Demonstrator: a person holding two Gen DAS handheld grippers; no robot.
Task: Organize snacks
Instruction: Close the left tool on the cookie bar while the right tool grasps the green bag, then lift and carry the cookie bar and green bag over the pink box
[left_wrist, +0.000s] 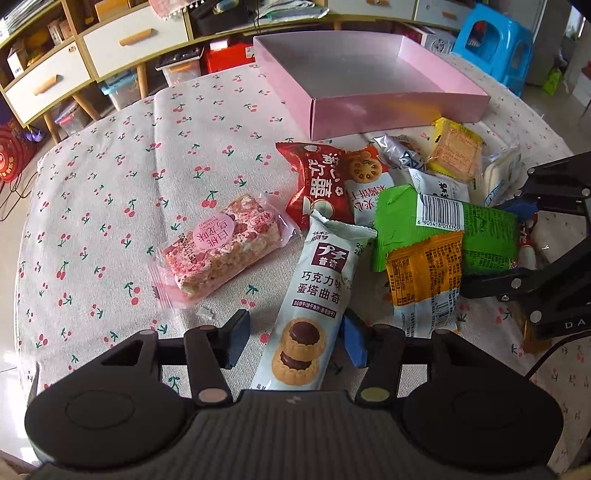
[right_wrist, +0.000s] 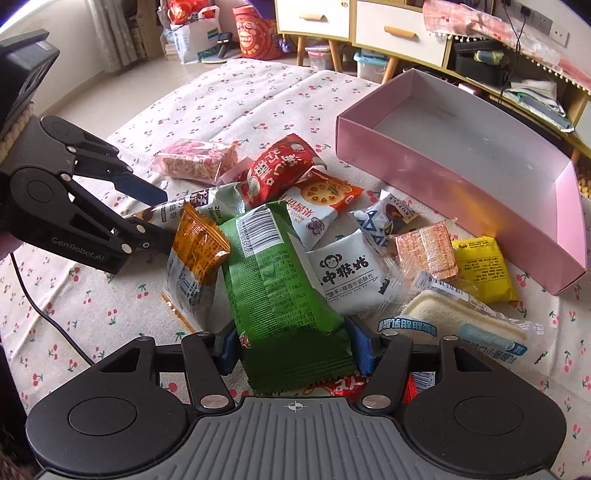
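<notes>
A pile of snack packets lies on the cherry-print cloth before an empty pink box (left_wrist: 391, 107) (right_wrist: 436, 158). My left gripper (left_wrist: 295, 332) (right_wrist: 162, 214) is open with its fingers either side of a long pale chocolate-tart cookie packet (left_wrist: 314, 302); the left pad stands apart from it. My right gripper (right_wrist: 293, 347) (left_wrist: 524, 236) straddles the near end of a green packet (right_wrist: 280, 288) (left_wrist: 443, 229), pads close at its sides; grip unclear. A pink rice-crisp bar (left_wrist: 221, 247) (right_wrist: 195, 160) lies at the left.
Red (left_wrist: 317, 181), orange (left_wrist: 424, 273) (right_wrist: 195, 243), white monkey-logo (right_wrist: 347, 273), yellow (right_wrist: 484, 269) and white cake (right_wrist: 454, 325) packets lie around. Drawers and storage bins stand behind the table (left_wrist: 92, 184).
</notes>
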